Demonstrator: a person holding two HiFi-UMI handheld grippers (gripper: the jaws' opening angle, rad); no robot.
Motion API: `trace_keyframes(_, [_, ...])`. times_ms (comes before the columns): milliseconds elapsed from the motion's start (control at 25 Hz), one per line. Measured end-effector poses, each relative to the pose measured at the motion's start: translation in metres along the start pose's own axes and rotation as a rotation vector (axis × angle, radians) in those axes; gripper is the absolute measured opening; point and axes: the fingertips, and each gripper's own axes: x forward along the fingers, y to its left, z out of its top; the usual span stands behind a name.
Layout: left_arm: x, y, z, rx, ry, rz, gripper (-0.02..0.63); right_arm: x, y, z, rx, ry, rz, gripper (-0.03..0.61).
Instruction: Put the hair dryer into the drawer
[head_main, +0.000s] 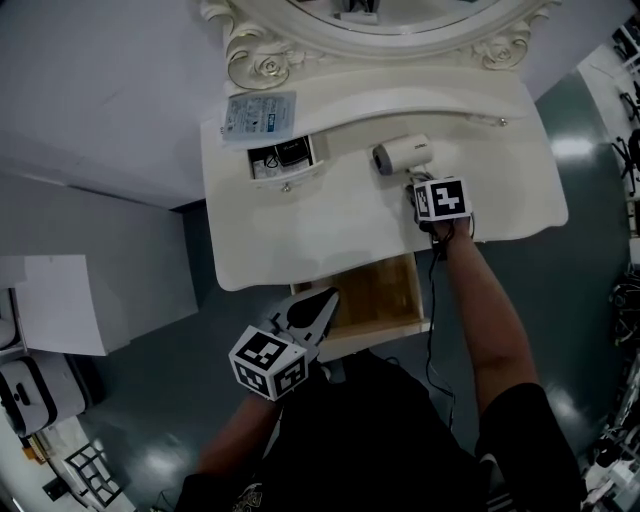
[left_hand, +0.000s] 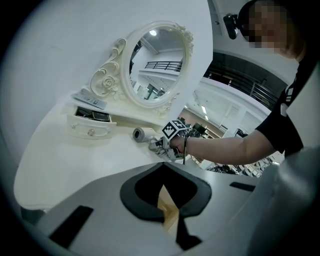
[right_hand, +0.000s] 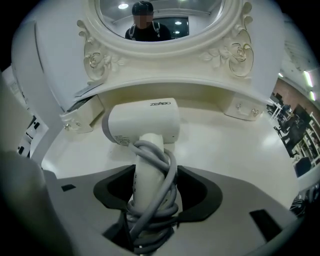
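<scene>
Hair dryer (head_main: 403, 155) on dressing table (head_main: 300, 230), right of small drawer (head_main: 283, 160), behind wide front drawer (head_main: 385, 295).

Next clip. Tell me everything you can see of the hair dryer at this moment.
The hair dryer is white, smooth plastic by its look, with a short barrel, a grey ring at one end and small print on its side. Its grey cord is wound round the handle. It lies on the cream vanity top below the mirror, not in the drawer. The handle sits between the open jaws of the right gripper, pads not pressing it.
</scene>
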Motion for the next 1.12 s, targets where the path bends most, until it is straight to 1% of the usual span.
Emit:
trace_keyframes(240, [-0.008,-0.005,-0.003,-0.002,-0.012,0.000,0.003,-0.001,-0.001,-0.001,0.005,-0.004,0.004,0.256])
trace_keyframes(440, [-0.025,-0.008,-0.005,-0.001,-0.029,0.025,0.003,-0.003,-0.002,-0.002,-0.009,-0.017,0.010,0.253])
trace_keyframes(640, [-0.048,-0.005,-0.012,-0.009,-0.049,0.065,0.003,-0.014,0.005,-0.007,-0.048,-0.073,0.029,0.252])
trace_keyframes(760, [-0.063,-0.008,-0.020,-0.010,-0.052,0.076,0.003,-0.028,0.018,-0.012,-0.071,-0.109,0.053,0.251])
trace_keyframes(920, [-0.086,-0.018,-0.033,-0.002,-0.060,0.077,0.003,-0.059,0.046,-0.020,-0.146,-0.161,0.081,0.251])
trace_keyframes(1120, [-0.124,-0.034,-0.052,0.011,-0.076,0.080,0.003,-0.108,0.102,-0.031,-0.246,-0.245,0.179,0.252])
